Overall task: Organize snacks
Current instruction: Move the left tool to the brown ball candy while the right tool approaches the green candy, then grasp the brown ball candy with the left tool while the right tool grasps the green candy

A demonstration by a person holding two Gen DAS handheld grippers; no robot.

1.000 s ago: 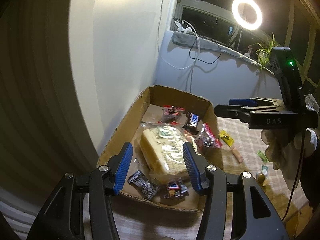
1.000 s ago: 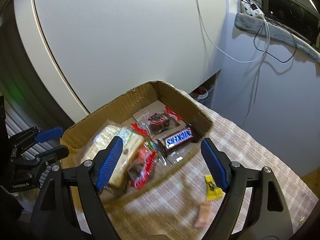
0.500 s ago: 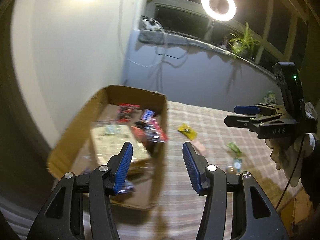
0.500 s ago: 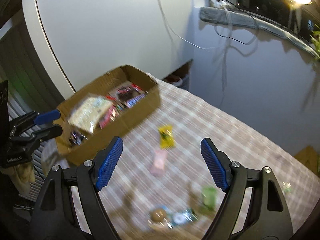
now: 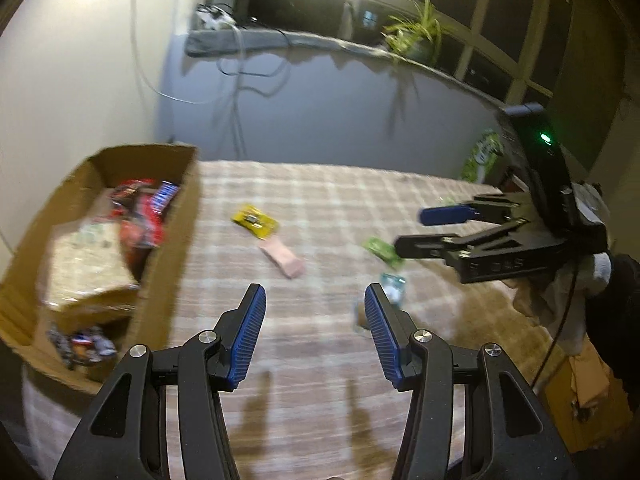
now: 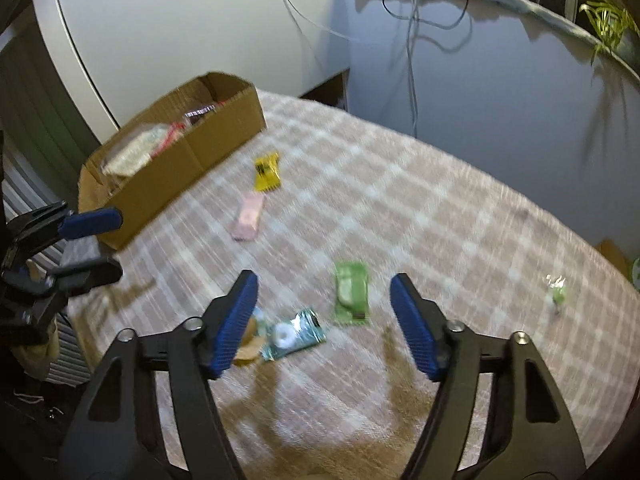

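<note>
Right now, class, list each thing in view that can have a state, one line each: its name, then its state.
Brown cardboard box: open-topped, holding snacks.
Yellow snack packet: flat on the checked tablecloth, outside the box.
Pink snack bar: flat on the cloth.
Green snack packet: flat on the cloth.
Left gripper: jaws closing, nothing between them.
Right gripper: jaws closing, nothing gripped.

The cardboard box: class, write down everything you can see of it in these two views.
The cardboard box is a shallow, open-topped tray of plain brown corrugated card, its rim a little ragged. It stands flat on the checked tablecloth at the table's edge, near the pale wall. Inside lie a large clear-wrapped yellowish pack, red wrappers, a blue-labelled bar and small dark sweets. Neither gripper touches it; the loose snacks lie apart from it.
</note>
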